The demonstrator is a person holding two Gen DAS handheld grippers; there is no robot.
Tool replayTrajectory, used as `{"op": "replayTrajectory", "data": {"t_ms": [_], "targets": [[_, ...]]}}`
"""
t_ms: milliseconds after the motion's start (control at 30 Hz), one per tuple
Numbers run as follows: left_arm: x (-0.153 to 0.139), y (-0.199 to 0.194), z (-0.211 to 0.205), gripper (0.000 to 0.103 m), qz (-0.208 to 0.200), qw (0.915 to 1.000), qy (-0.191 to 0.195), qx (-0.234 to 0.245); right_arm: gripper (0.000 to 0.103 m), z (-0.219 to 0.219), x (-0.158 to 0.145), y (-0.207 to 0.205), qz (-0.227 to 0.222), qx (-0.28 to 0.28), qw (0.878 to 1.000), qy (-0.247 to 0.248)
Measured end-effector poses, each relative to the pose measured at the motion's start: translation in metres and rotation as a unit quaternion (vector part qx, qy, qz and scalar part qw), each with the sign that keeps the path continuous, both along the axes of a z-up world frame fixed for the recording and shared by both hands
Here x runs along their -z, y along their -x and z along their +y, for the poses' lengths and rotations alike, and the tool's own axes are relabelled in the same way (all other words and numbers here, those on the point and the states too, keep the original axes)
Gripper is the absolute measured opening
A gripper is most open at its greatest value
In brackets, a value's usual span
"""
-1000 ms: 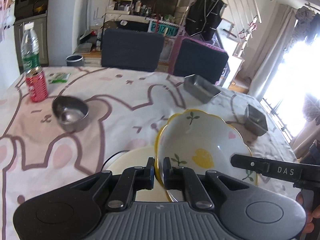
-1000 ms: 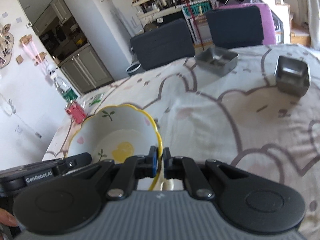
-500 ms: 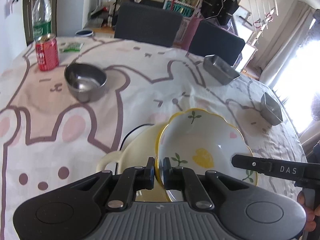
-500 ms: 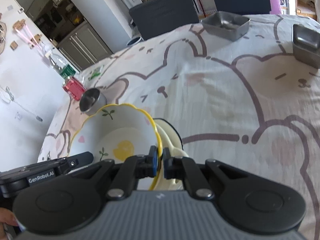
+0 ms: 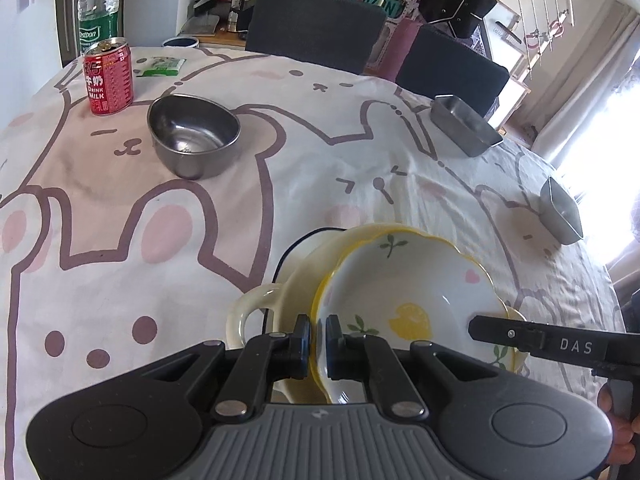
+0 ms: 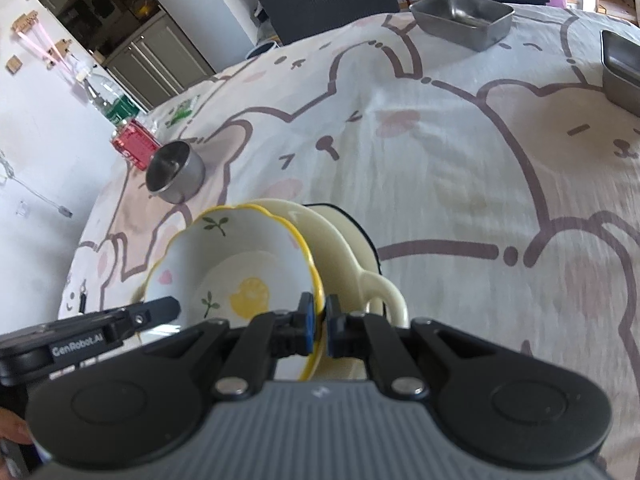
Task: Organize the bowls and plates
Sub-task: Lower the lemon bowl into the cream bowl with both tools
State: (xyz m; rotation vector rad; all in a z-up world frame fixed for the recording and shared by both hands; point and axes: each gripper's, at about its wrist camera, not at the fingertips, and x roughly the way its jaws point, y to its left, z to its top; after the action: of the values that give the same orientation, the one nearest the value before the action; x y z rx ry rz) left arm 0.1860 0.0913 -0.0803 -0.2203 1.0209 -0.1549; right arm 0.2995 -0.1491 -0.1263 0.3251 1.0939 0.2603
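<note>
Most of the cream handled dish (image 5: 256, 312) is hidden under the flowered bowl (image 5: 404, 280), so whatever's inside can't be made out. The square steel tin (image 6: 622, 68) gets cut off at the right edge. The water bottle (image 6: 106, 100) looks blurred.

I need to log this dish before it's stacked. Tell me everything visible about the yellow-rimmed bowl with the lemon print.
The yellow-rimmed bowl looks like glazed ceramic: white inside, scalloped yellow edge, a lemon, green sprigs and a pink heart painted on it. It is empty and tilted, sitting in the cream handled dish. The left gripper and right gripper each pinch its rim on opposite sides.
</note>
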Motion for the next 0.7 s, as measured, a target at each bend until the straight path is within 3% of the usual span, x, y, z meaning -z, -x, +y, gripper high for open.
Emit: {"op": "replayTrajectory", "data": {"t_ms": [700], "targets": [[0.0013,-0.0025,0.0001,0.008,0.004,0.9999,-0.006,0.007,0.008,0.0052,0.0072,-0.0036,0.015,-0.003,1.0,0.017]]}}
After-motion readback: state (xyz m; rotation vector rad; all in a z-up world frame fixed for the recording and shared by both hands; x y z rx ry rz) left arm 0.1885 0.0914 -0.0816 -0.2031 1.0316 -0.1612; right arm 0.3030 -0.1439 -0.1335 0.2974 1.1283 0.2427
